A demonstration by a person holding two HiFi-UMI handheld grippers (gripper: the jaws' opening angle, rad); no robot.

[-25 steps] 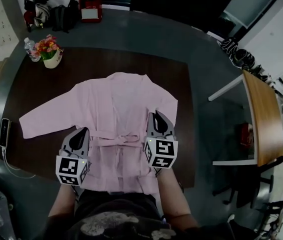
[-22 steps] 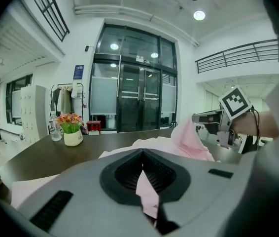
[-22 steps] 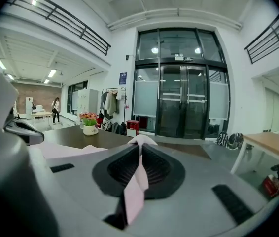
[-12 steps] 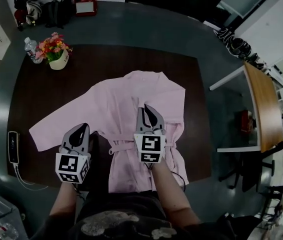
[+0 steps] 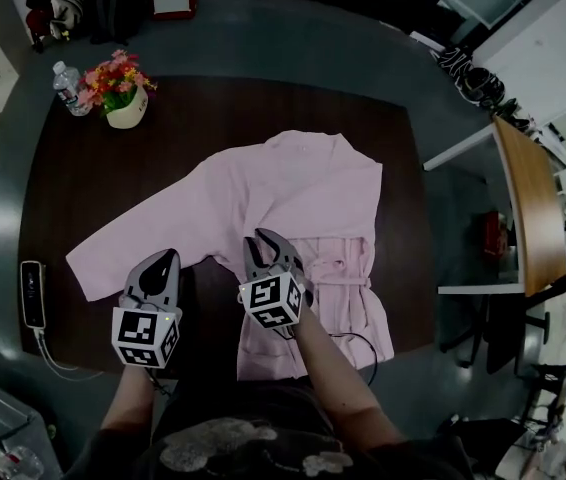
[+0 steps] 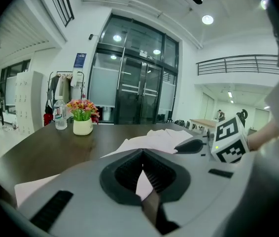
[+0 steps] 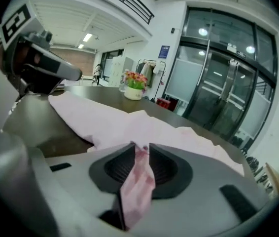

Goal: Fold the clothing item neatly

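Head view, left edge: a phone [image 5: 32, 293] on its cable lies at the rim of the table [image 5: 213, 108]. A bottle [image 5: 66, 88] and flower pot [image 5: 123, 93] stand in the upper-left corner, well apart from the cloth, likely parked there to leave the middle free for folding. The pink robe [image 5: 313, 198] lies front-up on the dark top, centre to right of frame, collar toward the top. Its one spread sleeve [image 5: 133, 253] runs out to the lower left. The left gripper [image 5: 166, 258] sits at lower left, tips just at the sleeve's near edge, jaws pressed fully together. Its own view shows no cloth clamped at the tips; the pale pink in the hollow behind them reads as sleeve lying underneath. Judgement: it waits beside the sleeve, placed for the next fold. The right gripper [image 5: 266, 240], lower centre, is at the robe's left body edge. Its jaws have just been opening a little, yet a bunch of pink cloth fills the narrow gap and touches both pads. I read this as a loosening pinch, held low over the table, probably to lay that edge down flat. The tied belt [image 5: 348, 280] crosses the waist to its right. A wooden table [image 5: 523, 218] stands at far right, not involved. The fold looks early: sleeve not yet brought in.
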